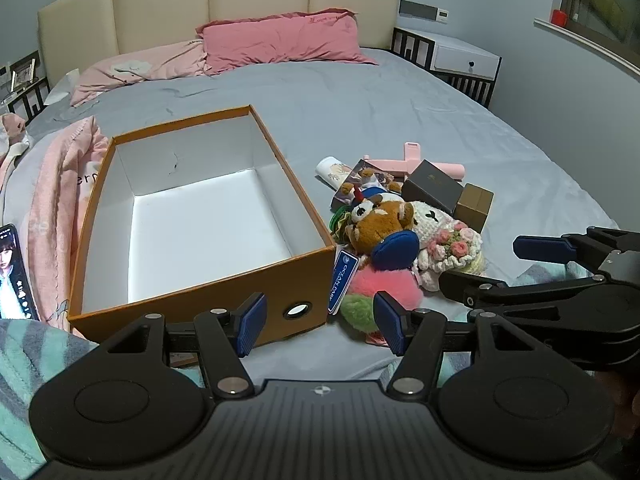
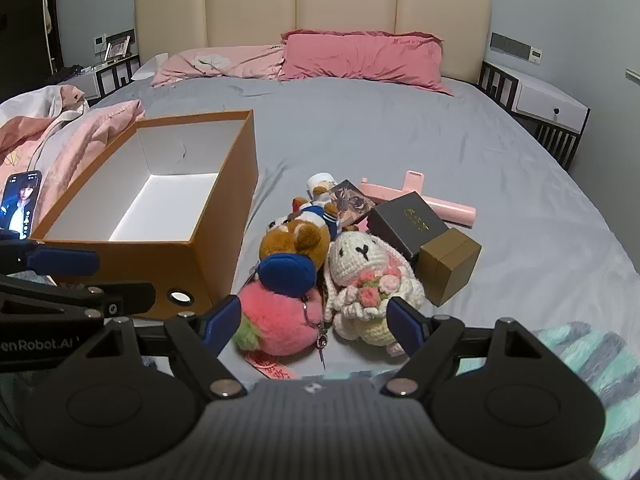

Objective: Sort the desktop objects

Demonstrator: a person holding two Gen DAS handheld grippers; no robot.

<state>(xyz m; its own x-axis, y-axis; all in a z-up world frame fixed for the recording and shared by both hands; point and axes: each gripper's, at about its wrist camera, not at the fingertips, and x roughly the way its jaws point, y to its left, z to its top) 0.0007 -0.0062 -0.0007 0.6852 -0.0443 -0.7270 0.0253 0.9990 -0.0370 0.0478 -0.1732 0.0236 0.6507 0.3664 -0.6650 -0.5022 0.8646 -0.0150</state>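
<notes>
An empty orange box (image 1: 200, 280) (image 2: 224, 184) with a white inside sits on the bed. To its right lies a heap: a brown plush (image 1: 380, 224) (image 2: 296, 240), a pink fluffy ball (image 1: 384, 284) (image 2: 276, 316), a crocheted white bunny (image 1: 444, 240) (image 2: 368, 272), a dark box (image 1: 432, 190) (image 2: 404, 220), a small brown box (image 1: 474, 204) (image 2: 448, 264) and a pink stand (image 1: 424, 162) (image 2: 416, 196). My left gripper (image 1: 320, 326) hovers open by the box's near corner. My right gripper (image 2: 314, 326) (image 1: 516, 268) stands open just short of the ball and bunny, holding nothing.
A lit phone (image 1: 14, 272) (image 2: 22, 204) leans left of the box on a pink blanket (image 1: 52, 192). Pink pillows (image 2: 360, 58) lie by the headboard. A teal striped blanket (image 2: 600, 360) covers the near edge. Grey sheet (image 2: 400, 132) spreads beyond the heap.
</notes>
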